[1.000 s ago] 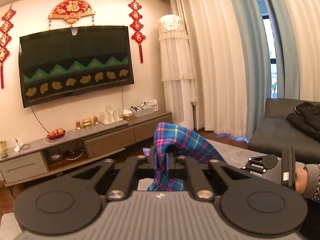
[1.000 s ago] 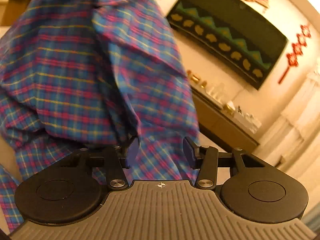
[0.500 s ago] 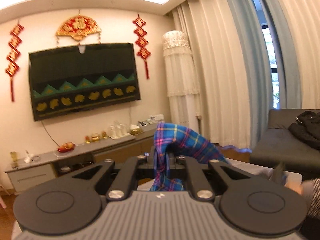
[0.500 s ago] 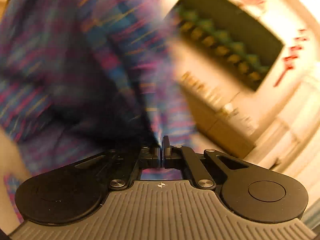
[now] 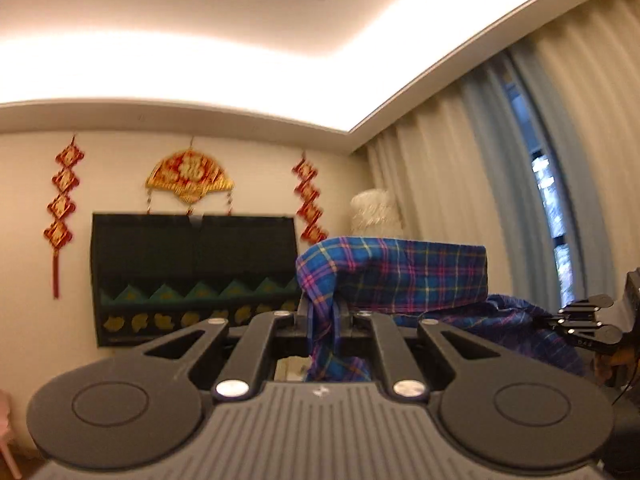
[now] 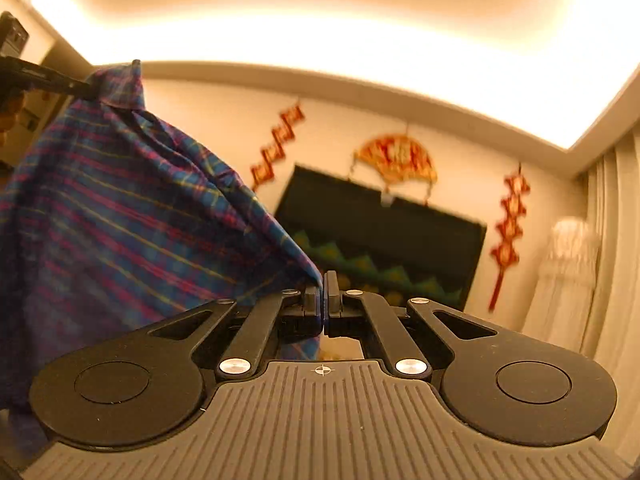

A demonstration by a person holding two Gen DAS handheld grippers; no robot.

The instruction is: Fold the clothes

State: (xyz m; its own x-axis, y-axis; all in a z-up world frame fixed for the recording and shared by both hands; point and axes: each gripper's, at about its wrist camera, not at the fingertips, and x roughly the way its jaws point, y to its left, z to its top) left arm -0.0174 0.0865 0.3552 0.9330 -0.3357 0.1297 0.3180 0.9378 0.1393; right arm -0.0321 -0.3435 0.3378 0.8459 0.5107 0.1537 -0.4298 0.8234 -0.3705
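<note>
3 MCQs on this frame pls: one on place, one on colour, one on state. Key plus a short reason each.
1. Where does the gold and red fan ornament hang?
A. above the covered TV
B. on the curtain
C. on the ceiling

2. What is the main colour of the plaid shirt?
A. white
B. blue
C. green

3. How is the right gripper?
A. wide open
B. lying flat on a table
C. shut on the shirt's edge

Key: A, the fan sits on the wall just over the dark TV cover. B, the cloth is blue with pink and yellow lines. C, its fingers meet with plaid cloth pinched at the tips; the left gripper also clamps the shirt.
</note>
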